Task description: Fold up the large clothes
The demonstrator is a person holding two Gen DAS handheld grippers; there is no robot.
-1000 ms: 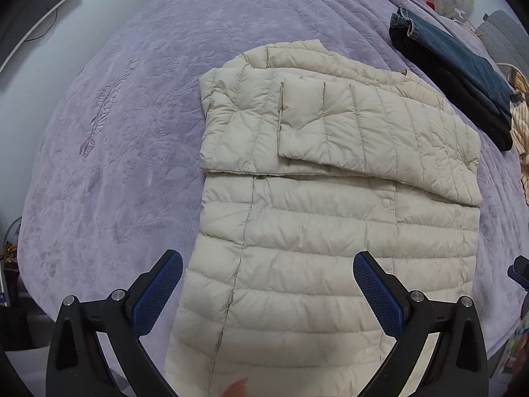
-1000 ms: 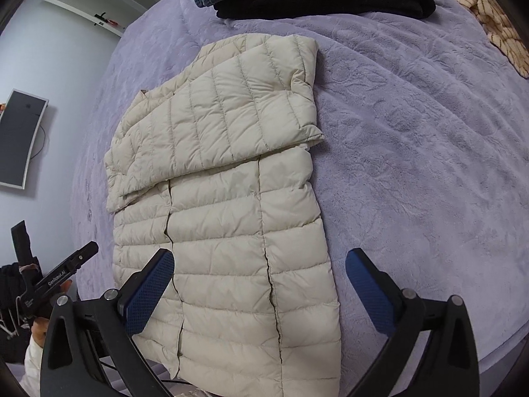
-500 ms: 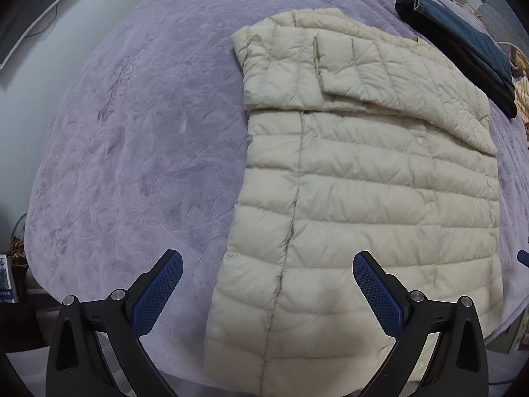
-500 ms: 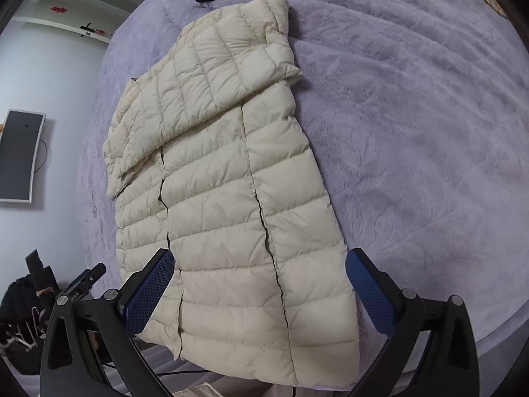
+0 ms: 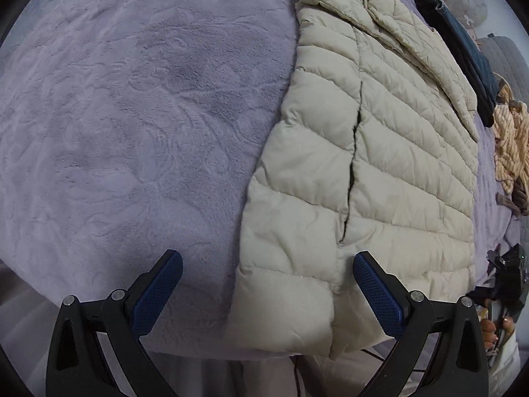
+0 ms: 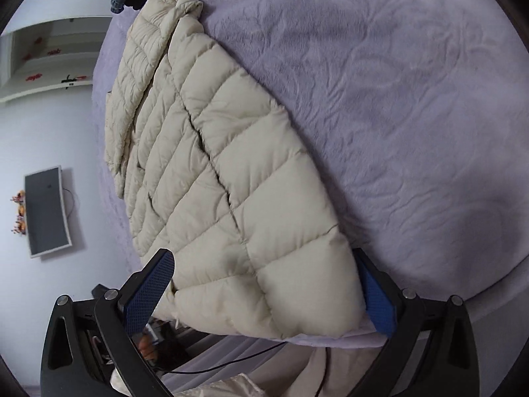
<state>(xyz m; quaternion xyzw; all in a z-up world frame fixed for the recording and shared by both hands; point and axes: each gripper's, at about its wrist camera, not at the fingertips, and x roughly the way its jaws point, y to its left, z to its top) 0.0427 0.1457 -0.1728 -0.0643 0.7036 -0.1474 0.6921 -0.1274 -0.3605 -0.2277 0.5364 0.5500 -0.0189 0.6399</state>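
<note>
**Both grippers lining up on the hem**

The cream puffer jacket [image 5: 380, 165] is lying flat on the purple bedspread [image 5: 132, 115], hem overhanging the near edge. Left gripper [image 5: 267, 294] and right gripper [image 6: 264, 294] are gaping wide, each straddling a hem corner, likely for a lengthwise fold.

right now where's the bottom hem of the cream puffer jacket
The hem of the cream puffer jacket lies at the near edge of the purple bed cover, its corners between the open fingers of the right gripper and left gripper.

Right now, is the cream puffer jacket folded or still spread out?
Partly folded: the puffer jacket has a sleeve laid across its chest, but its body lies full length on the purple blanket.
</note>
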